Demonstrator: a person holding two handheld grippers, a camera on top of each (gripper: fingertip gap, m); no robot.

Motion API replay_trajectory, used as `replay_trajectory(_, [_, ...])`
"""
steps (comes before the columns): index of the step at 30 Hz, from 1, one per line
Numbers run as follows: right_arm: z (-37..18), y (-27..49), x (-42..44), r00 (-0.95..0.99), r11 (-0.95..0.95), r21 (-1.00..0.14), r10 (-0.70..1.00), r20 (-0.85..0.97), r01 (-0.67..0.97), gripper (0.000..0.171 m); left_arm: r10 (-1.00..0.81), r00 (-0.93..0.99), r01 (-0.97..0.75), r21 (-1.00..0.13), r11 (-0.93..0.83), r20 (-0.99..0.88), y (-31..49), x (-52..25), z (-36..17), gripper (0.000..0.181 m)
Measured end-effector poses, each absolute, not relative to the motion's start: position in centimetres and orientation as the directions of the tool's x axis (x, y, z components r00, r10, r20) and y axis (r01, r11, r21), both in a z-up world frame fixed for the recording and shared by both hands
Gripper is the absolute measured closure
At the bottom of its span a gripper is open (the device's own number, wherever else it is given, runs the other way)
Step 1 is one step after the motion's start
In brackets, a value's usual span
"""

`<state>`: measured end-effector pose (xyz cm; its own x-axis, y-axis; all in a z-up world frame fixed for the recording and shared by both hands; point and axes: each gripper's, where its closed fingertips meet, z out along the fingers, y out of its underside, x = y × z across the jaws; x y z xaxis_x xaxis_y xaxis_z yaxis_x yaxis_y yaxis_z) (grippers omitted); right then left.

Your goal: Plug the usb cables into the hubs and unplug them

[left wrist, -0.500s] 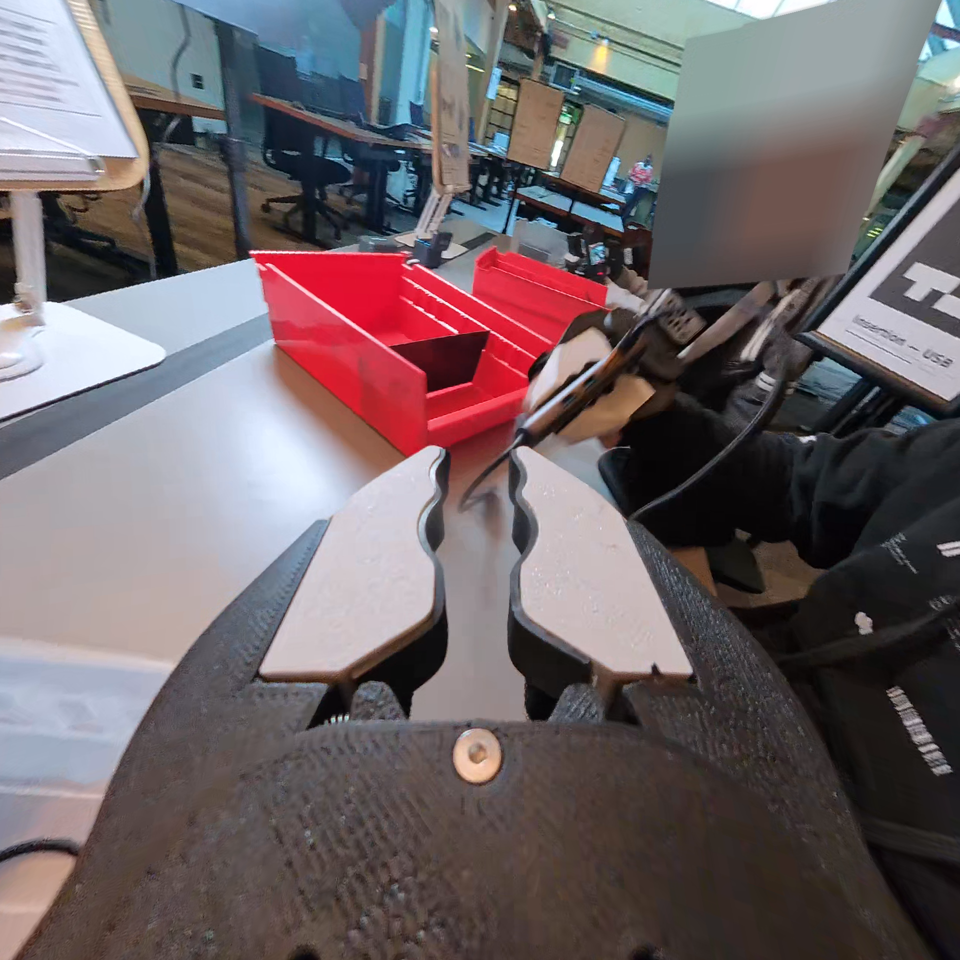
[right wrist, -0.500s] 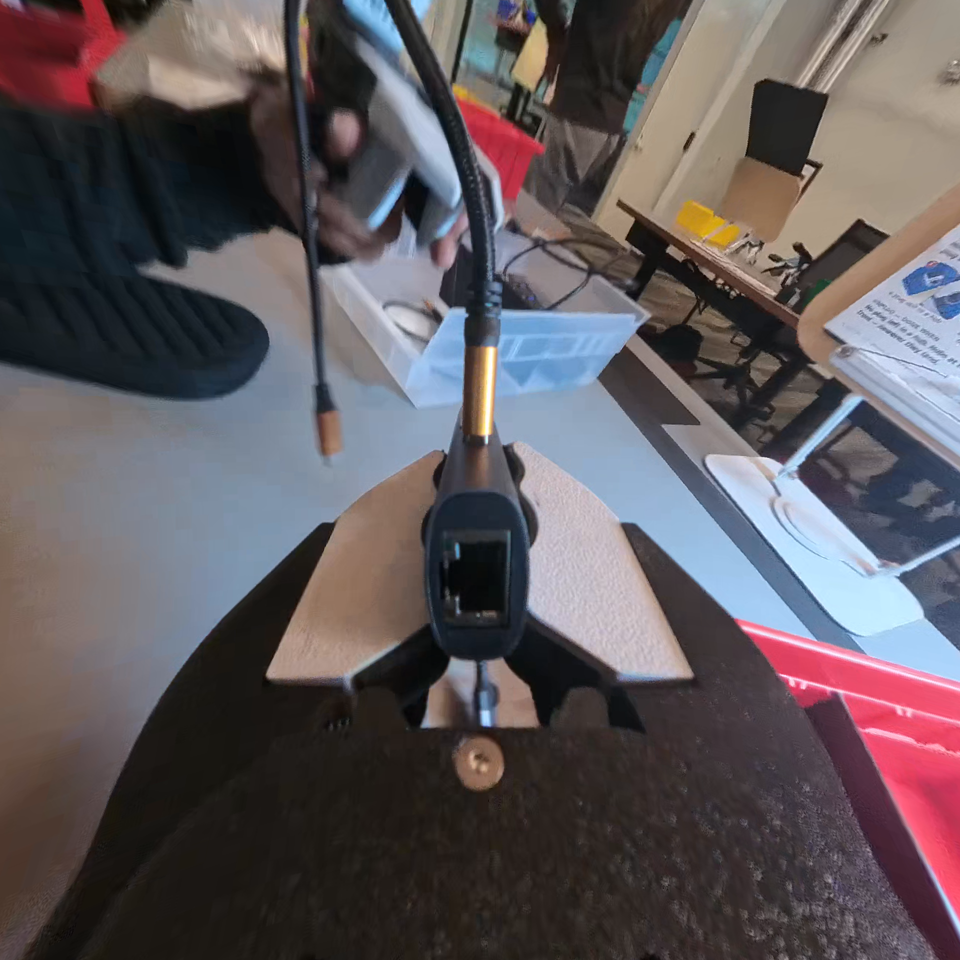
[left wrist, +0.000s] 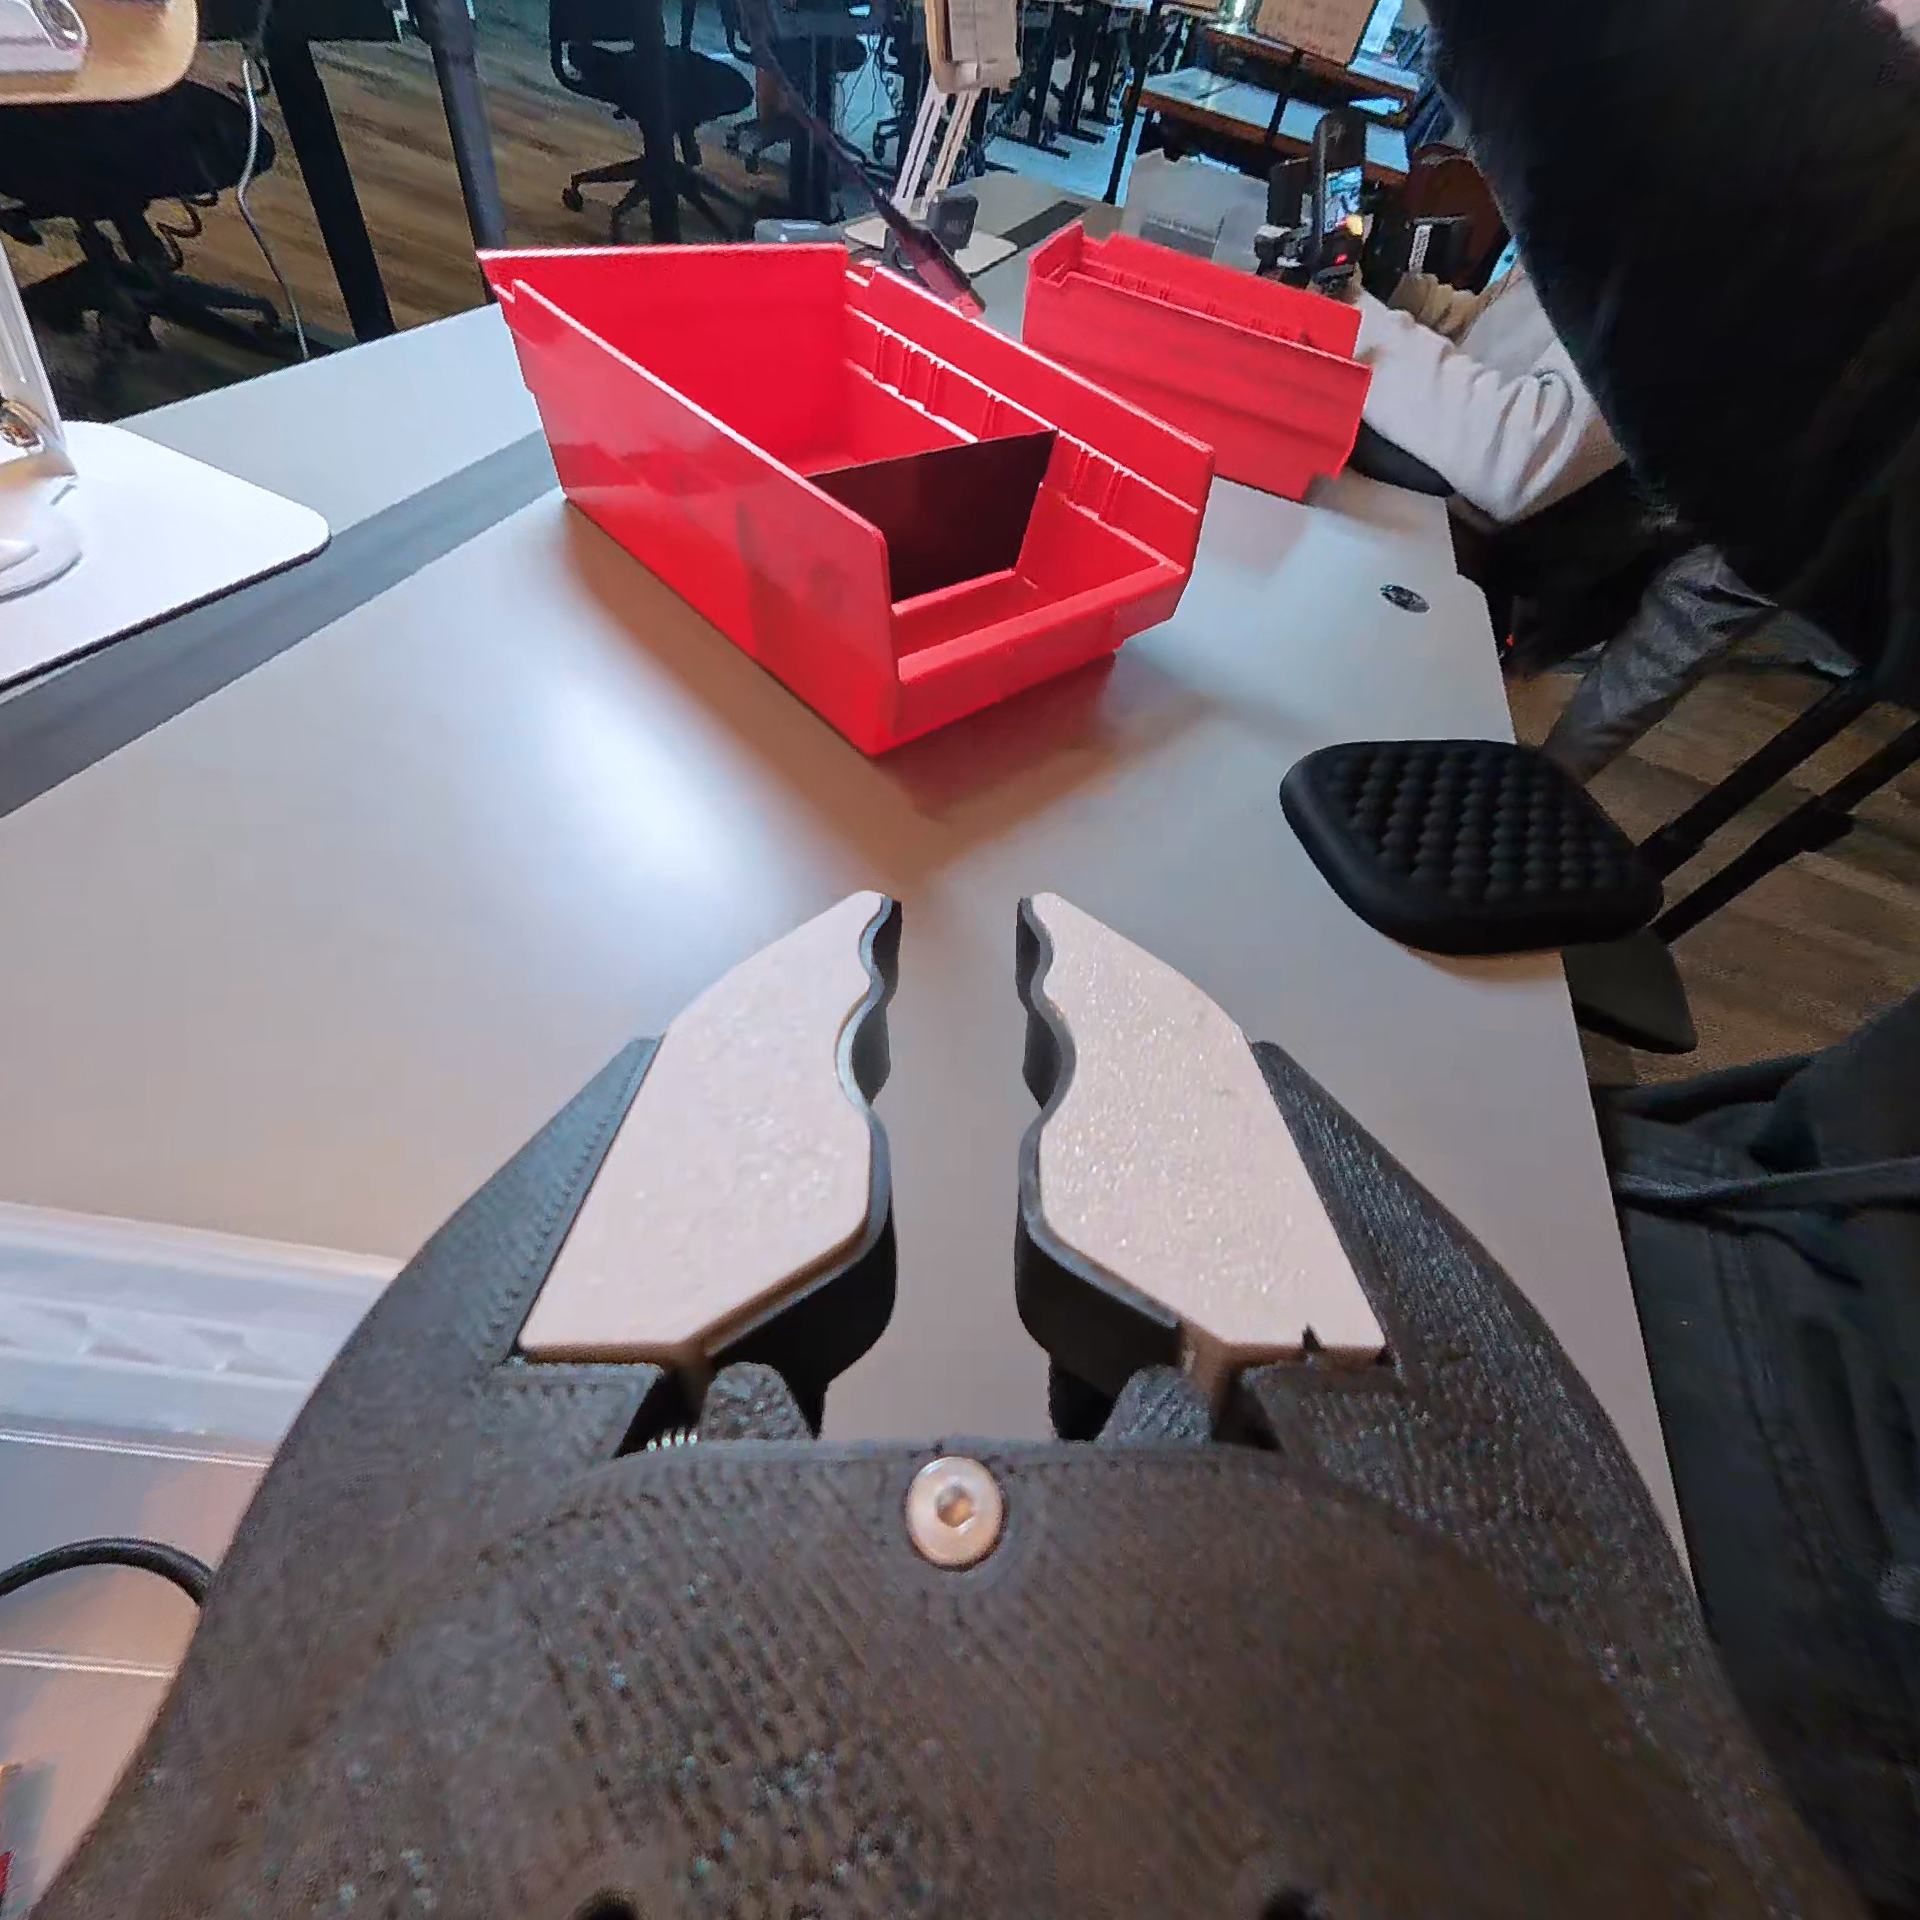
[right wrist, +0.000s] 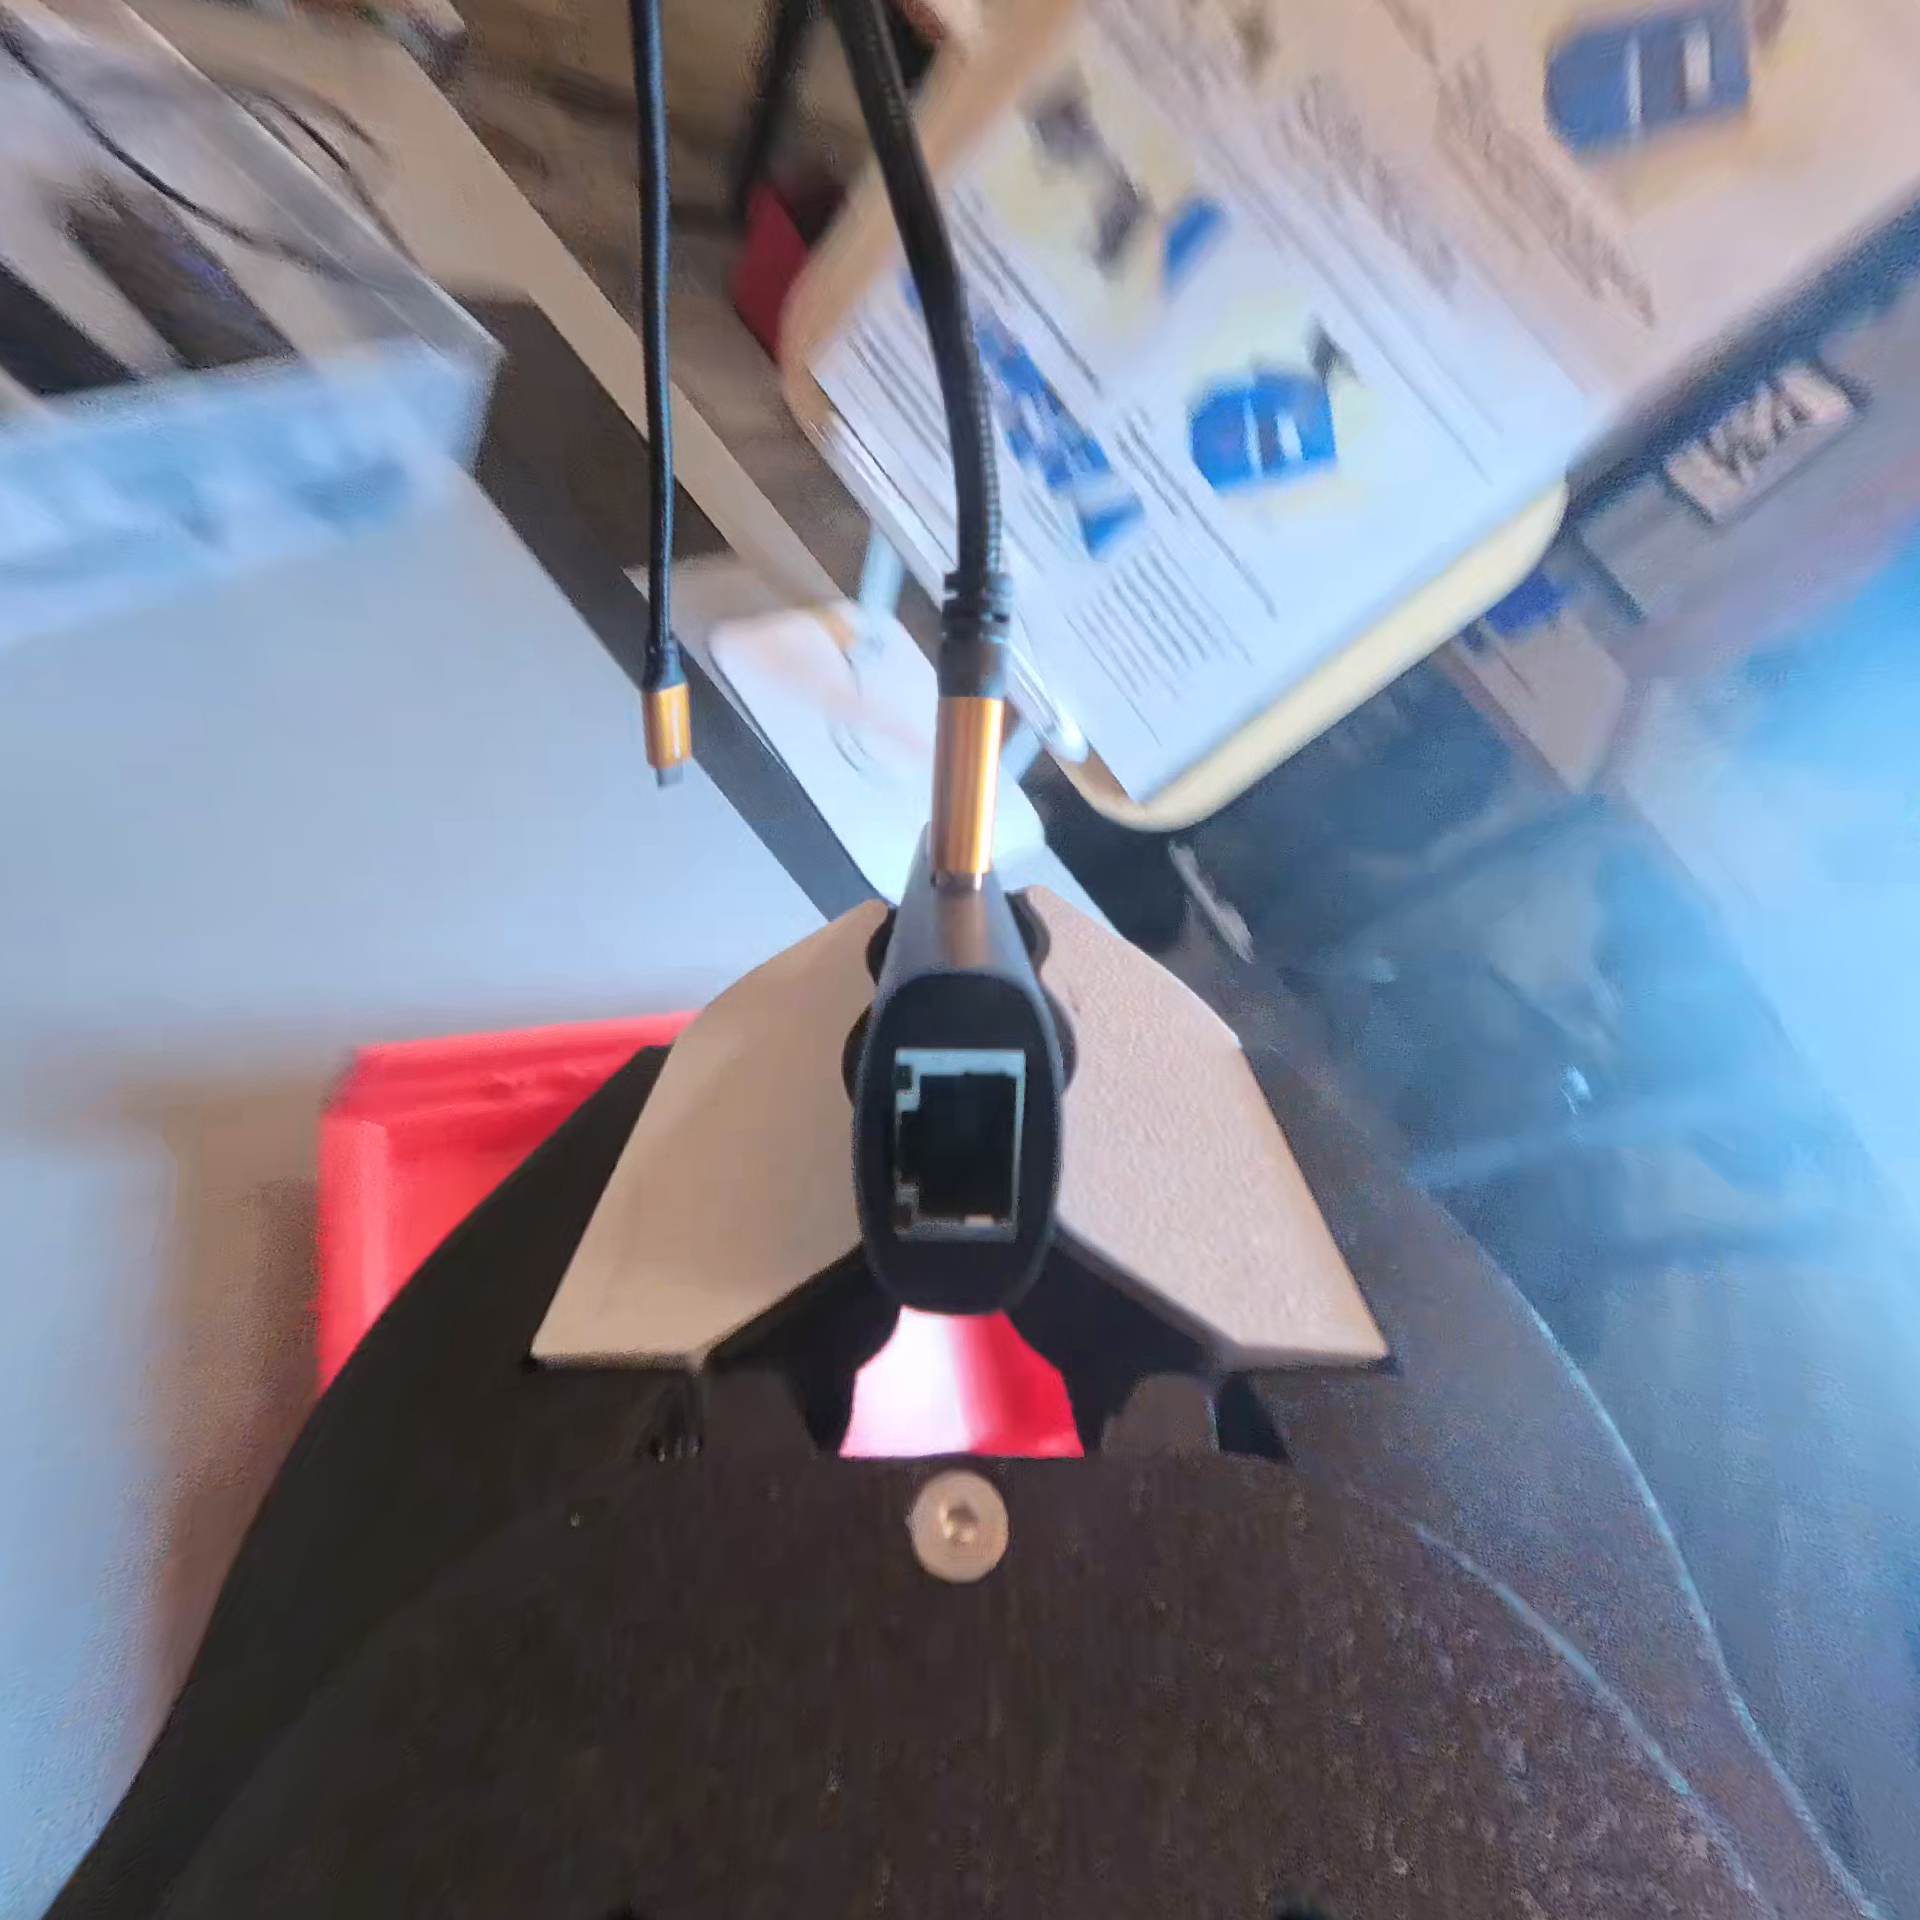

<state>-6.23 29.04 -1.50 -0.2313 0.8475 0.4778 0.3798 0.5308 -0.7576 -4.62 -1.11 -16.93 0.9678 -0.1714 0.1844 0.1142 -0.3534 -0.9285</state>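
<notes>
My left gripper is open and empty, low over the grey table, and points at a red bin. My right gripper is shut on a black hub whose network socket faces the camera. The hub's black braided cable, with a gold collar, rises from its far end. The cable's loose gold plug hangs free to the left, plugged into nothing. The right wrist view is motion-blurred. Neither gripper shows in the other's view.
The red bin holds a black divider. A second red bin stands behind it. A black armrest juts past the table's right edge. A white stand base is at left, a clear plastic box at lower left. Under my right gripper lies a red bin, with an instruction board beyond. My hands' fingertips stand some 35 centimetres from each other.
My right gripper has swung away with the hub, out of the left wrist view, to above a red bin. The hanging plug is no longer at my left gripper's tips.
</notes>
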Motion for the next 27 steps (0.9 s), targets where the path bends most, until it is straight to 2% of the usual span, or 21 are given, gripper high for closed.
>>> replay_trajectory(4, [-10.4, 36.8, -7.2, -0.083, 0.370, -0.616, 0.893, 0.442, 0.695, 0.154, -0.157, 0.972, 0.110, -0.926, -0.361, 0.177, -1.4, -4.9, -17.2, 0.161])
replay_trajectory(8, [-18.7, 39.8, -6.2, 0.057, 0.096, -0.524, 0.961, 0.269, 0.847, 0.153, -0.148, 0.973, 0.111, -0.923, -0.368, 0.176, -1.6, -5.1, -17.4, 0.161])
replay_trajectory(12, [-23.2, 40.1, -4.7, 0.006, 0.090, -0.374, 0.969, 0.248, 0.923, 0.155, -0.148, 0.973, 0.108, -0.915, -0.388, 0.178, -1.5, -5.1, -18.0, 0.162])
replay_trajectory(15, [-24.6, 39.7, -4.3, -0.059, 0.144, -0.307, 0.961, 0.270, 0.941, 0.155, -0.151, 0.974, 0.096, -0.907, -0.409, 0.171, -1.4, -5.0, -18.6, 0.162])
replay_trajectory(17, [-24.2, 39.4, -4.8, -0.067, 0.163, -0.331, 0.957, 0.284, 0.930, 0.153, -0.153, 0.973, 0.093, -0.903, -0.419, 0.171, -1.3, -4.8, -18.8, 0.162])
replay_trajectory(21, [-21.9, 37.5, -5.3, -0.068, 0.149, -0.433, 0.978, 0.196, 0.889, 0.118, -0.144, 0.975, 0.095, -0.904, -0.417, 0.169, -1.4, -5.0, -18.8, 0.161])
replay_trajectory(23, [-20.3, 36.4, -5.0, -0.074, 0.147, -0.486, 0.983, 0.166, 0.861, 0.106, -0.128, 0.976, 0.107, -0.905, -0.412, 0.174, -1.6, -5.3, -18.6, 0.160])
replay_trajectory(27, [-15.6, 33.9, -4.1, -0.035, 0.118, -0.692, 0.990, 0.133, 0.712, 0.101, -0.091, 0.979, 0.135, -0.919, -0.371, 0.181, -2.3, -6.4, -17.5, 0.159])
